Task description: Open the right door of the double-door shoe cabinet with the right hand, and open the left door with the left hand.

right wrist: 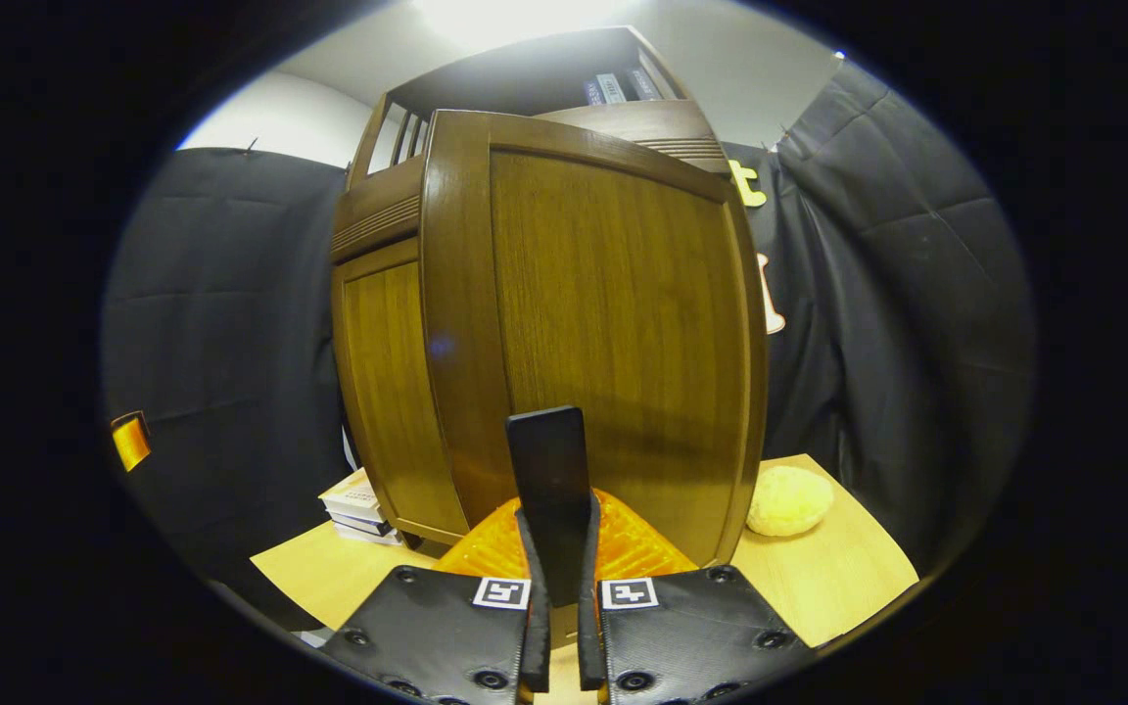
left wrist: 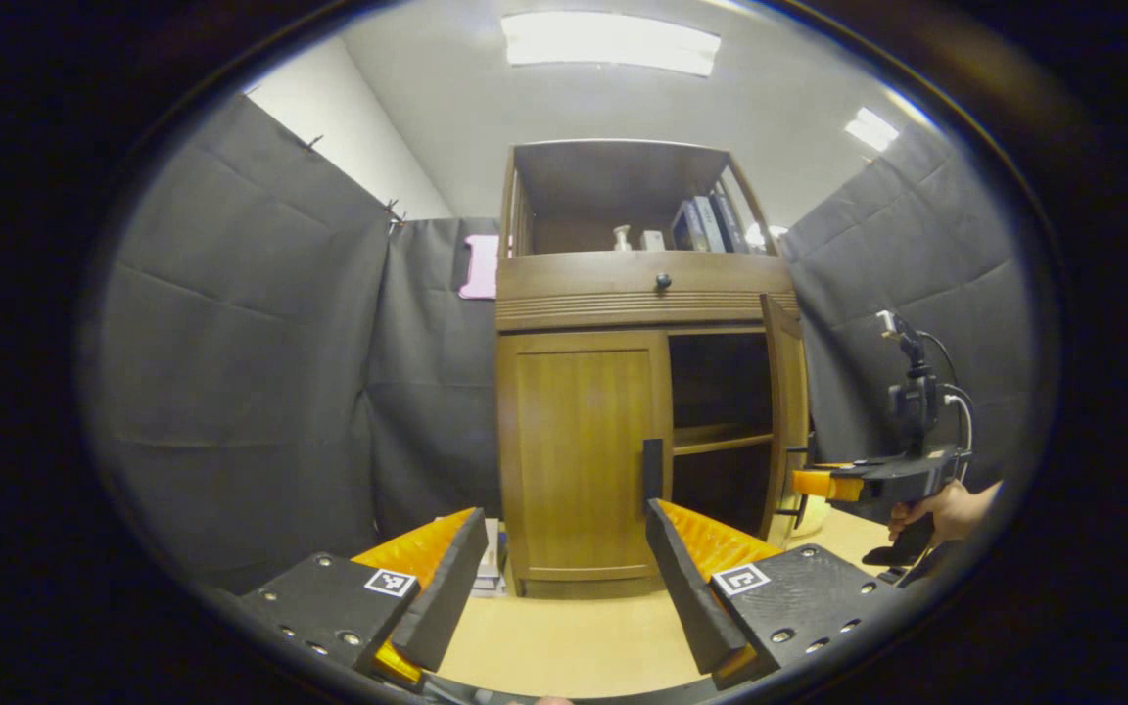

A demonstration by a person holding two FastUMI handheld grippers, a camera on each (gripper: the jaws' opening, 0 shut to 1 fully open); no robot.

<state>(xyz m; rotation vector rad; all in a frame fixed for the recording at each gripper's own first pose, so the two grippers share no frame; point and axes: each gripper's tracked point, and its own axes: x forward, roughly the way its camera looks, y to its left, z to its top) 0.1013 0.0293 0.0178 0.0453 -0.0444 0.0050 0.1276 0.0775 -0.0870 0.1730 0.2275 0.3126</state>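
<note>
Up close, right gripper (right wrist: 560,641) clamping right door (right wrist: 613,323) handle (right wrist: 549,470) — left door (left wrist: 579,450) ahead of left gripper (left wrist: 564,578)

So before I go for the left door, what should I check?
1. Right door swung open: ok, the shelf inside shows.
2. Right tool on the right door handle: ok, both fingers close on it.
3. Left door opened: not ok, it sits flush and shut.
4. Left tool ready to grasp: ok, jaws spread wide with nothing between them.
5. Left tool lined up on the left door handle: not ok, the handle sits off centre above one finger and farther off.
6. Left door's swing past the stacked books by the cabinet base: cannot tell.
</note>
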